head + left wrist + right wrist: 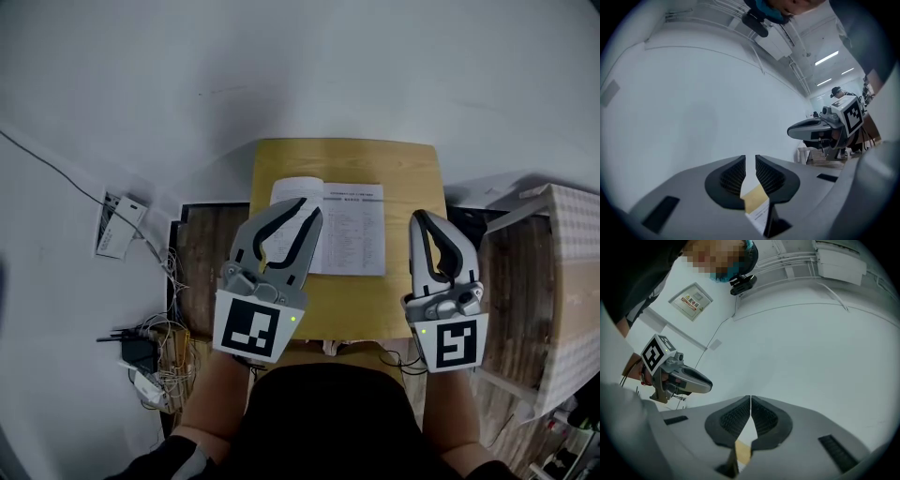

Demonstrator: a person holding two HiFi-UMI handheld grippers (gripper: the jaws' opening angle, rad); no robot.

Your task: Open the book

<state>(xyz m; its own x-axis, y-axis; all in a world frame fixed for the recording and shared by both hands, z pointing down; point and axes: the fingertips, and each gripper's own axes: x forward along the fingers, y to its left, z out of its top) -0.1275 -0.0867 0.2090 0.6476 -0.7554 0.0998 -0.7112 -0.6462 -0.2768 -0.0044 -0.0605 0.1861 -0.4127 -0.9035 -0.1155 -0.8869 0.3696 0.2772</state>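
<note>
Left gripper (308,214) hangs raised over the left page of the book (354,230), its jaws a narrow slit apart with nothing between them. Its own view shows the ribbed pads facing each other across that gap, and lower down through the gap a strip of yellow table and the corner of a printed page. Right gripper (421,218) is held to the right of the book, over the table's right side. Its jaws are closed tip to tip and empty, with only a hairline between the pads in its own view. Neither gripper touches the book. Both point away from the person toward the white wall (309,66), roughly level, and each shows in the other's view with its marker cube at the back. The book lies open and flat near the middle of the table (412,169), spine running near to far, pages of small print facing up. In the head view the left gripper hides part of the left page. The table's far edge meets the wall. Left of the table a tangle of cables (150,352) lies on the floor, and farther off is a white box (119,225) with a wire running to it. To the right stands a surface with a checked cloth (572,248). The person's forearms run back from the grippers to the near edge of the head view.
</note>
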